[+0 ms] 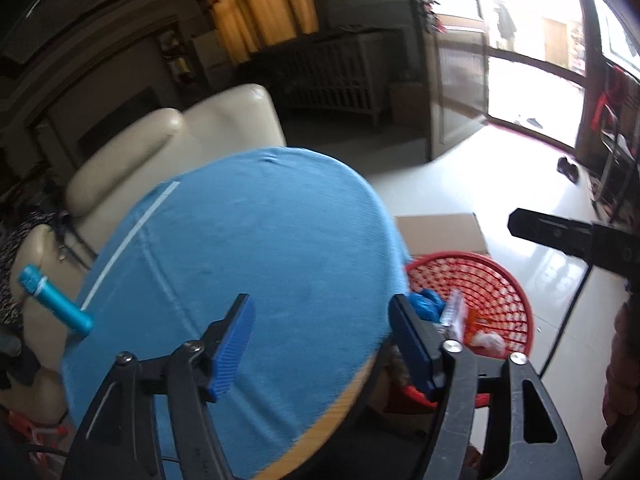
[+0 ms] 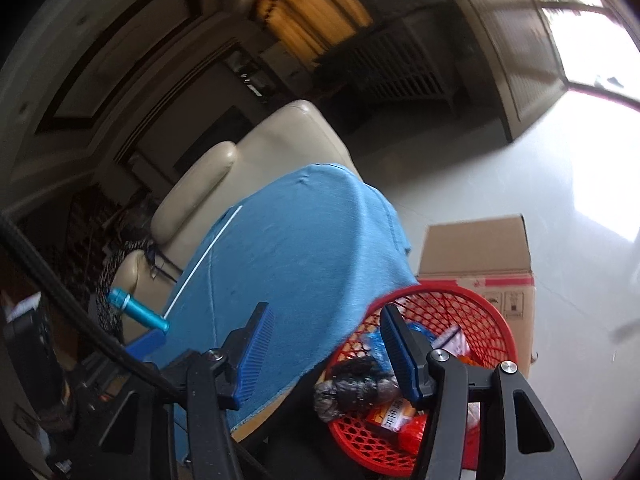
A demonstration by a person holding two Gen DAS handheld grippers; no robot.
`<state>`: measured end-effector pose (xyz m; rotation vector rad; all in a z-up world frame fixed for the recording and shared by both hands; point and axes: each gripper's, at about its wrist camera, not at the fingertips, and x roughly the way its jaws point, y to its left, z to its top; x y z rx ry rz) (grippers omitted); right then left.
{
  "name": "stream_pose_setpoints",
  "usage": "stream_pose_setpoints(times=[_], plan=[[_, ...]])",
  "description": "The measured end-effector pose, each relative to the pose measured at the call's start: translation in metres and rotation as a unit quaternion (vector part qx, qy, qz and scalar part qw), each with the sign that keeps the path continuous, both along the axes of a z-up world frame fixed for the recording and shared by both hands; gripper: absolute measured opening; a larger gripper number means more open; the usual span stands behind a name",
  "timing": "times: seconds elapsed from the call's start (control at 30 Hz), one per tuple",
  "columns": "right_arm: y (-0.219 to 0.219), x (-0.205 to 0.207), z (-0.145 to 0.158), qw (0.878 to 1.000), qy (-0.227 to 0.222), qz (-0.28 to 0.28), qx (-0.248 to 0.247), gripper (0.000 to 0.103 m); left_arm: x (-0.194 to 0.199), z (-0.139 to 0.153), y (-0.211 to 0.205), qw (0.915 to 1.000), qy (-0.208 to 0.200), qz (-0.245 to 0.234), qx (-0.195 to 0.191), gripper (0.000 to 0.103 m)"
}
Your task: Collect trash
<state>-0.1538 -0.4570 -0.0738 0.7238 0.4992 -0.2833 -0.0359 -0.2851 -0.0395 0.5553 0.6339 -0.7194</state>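
A red mesh basket [image 1: 496, 276] [image 2: 472, 304] stands on the floor to the right of a round table with a blue cloth [image 1: 256, 248] [image 2: 296, 264]. It holds trash: blue plastic [image 1: 426, 304], wrappers [image 1: 454, 314], a dark crumpled lump [image 2: 356, 388] and a red-orange packet [image 2: 394, 418]. My left gripper [image 1: 322, 346] is open and empty above the table's near edge. My right gripper [image 2: 326, 354] is open and empty over the table edge and the basket's left rim. The right gripper's black body [image 1: 580, 240] shows in the left wrist view.
A cardboard box [image 2: 480, 252] [image 1: 440, 232] stands behind the basket. A cream leather sofa [image 1: 168, 144] [image 2: 260, 156] sits beyond the table. A turquoise cylinder [image 1: 54, 296] [image 2: 138, 310] pokes out at the table's left. Pale tiled floor [image 1: 460, 176] stretches right toward a bright doorway.
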Motion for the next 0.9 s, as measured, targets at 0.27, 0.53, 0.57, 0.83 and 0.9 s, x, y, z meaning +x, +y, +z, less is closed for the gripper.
stream_pose_setpoints(times=[0.27, 0.53, 0.57, 0.83, 0.9], plan=[[0.069, 0.025, 0.031, 0.995, -0.028, 0.063, -0.066, 0.061, 0.023, 0.034, 0.076, 0.9941, -0.054, 0.086, -0.038, 0.080], [0.138, 0.053, 0.056, 0.986, -0.048, 0.118, -0.107, 0.063, 0.039, 0.054, 0.147, 0.9797, -0.090, 0.170, -0.057, 0.083], [0.145, 0.055, 0.060, 0.985, -0.051, 0.120, -0.111, 0.069, 0.040, 0.056, 0.153, 0.9779, -0.094, 0.177, -0.058, 0.083], [0.191, 0.075, 0.083, 0.978, -0.065, 0.141, -0.138, 0.074, 0.044, 0.065, 0.213, 0.9631, -0.118, 0.232, -0.068, 0.088], [0.204, 0.084, 0.089, 0.976, -0.059, 0.146, -0.148, 0.074, 0.042, 0.066, 0.222, 0.9608, -0.120, 0.240, -0.070, 0.088]])
